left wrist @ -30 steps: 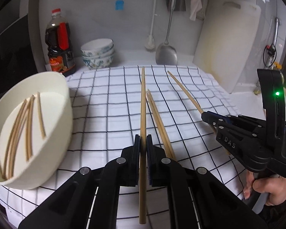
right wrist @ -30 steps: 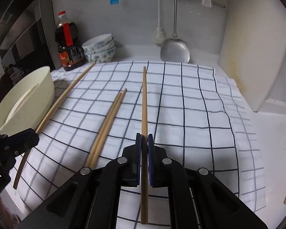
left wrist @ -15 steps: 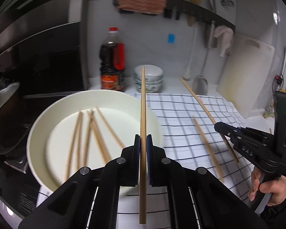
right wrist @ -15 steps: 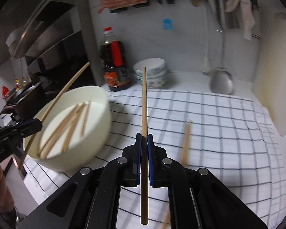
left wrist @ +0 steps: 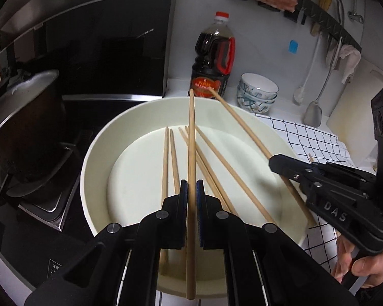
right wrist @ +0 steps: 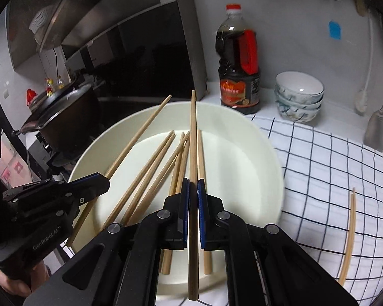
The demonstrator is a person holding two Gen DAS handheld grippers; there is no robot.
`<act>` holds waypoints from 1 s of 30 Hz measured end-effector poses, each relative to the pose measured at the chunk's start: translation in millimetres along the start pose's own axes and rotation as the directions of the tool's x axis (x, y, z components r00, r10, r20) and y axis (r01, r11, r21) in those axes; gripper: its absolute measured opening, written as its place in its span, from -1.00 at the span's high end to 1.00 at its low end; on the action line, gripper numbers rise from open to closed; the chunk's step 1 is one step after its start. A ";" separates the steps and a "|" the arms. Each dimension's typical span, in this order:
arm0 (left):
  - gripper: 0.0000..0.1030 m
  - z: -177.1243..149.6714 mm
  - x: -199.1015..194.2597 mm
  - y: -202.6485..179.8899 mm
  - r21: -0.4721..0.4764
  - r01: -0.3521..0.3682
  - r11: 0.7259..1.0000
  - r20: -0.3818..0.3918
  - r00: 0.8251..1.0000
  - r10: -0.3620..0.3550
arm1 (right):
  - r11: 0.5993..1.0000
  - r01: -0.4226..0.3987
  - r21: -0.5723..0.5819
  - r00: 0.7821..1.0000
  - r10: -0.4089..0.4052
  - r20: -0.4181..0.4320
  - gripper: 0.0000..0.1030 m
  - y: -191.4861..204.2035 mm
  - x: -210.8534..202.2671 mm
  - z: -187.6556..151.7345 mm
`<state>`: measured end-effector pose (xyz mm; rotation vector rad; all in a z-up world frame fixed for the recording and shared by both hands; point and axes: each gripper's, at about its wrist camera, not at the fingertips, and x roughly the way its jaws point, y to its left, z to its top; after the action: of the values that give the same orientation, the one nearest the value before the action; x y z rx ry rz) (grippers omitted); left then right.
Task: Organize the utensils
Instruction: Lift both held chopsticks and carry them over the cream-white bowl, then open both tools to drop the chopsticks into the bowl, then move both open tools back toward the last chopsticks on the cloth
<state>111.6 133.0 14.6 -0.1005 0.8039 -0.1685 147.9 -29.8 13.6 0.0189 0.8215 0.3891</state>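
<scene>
Pale wood, thin and stiff: in the left wrist view the left gripper [left wrist: 191, 196] has its jaws pinching one chopstick [left wrist: 191, 137] near its thick end, the shaft held above the white bowl [left wrist: 99, 148], where several more chopsticks [left wrist: 171, 158] lie loose; the right gripper [left wrist: 280, 164] enters from the right, pinching its own stick over the rim. In the right wrist view the right gripper [right wrist: 193, 199] has its jaws pressed onto a second chopstick [right wrist: 193, 137] over the same bowl [right wrist: 265, 153], with the left gripper [right wrist: 99, 182] alongside, and two sticks [right wrist: 351, 224] remaining on the checked cloth [right wrist: 332, 165] covering the surface. Such sticks are probably light, rigid and smooth, so they may swivel or slide in a narrow pinch; a hold nearer mid-length would likely balance them better.
</scene>
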 end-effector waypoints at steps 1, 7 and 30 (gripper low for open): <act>0.86 0.3 3.1 1.3 -0.005 0.001 1.000 -0.005 1.000 -0.001 | 1.000 0.004 0.004 1.000 -0.004 -0.022 0.88 1.6 7.6 0.3; 0.86 -1.1 24.0 9.6 -0.027 0.005 1.000 -0.057 0.998 -0.007 | 0.999 0.035 0.018 0.994 -0.033 -0.106 0.88 3.7 33.9 -4.7; -0.66 -6.5 -21.6 13.1 -0.048 -0.103 0.993 0.093 0.990 0.107 | 0.994 0.102 0.027 0.995 -0.103 0.019 0.29 -16.8 -7.5 -9.7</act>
<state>93.6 149.7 23.4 -0.1061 0.7161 -0.0461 141.8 -49.3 9.5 0.0047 0.8037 0.2808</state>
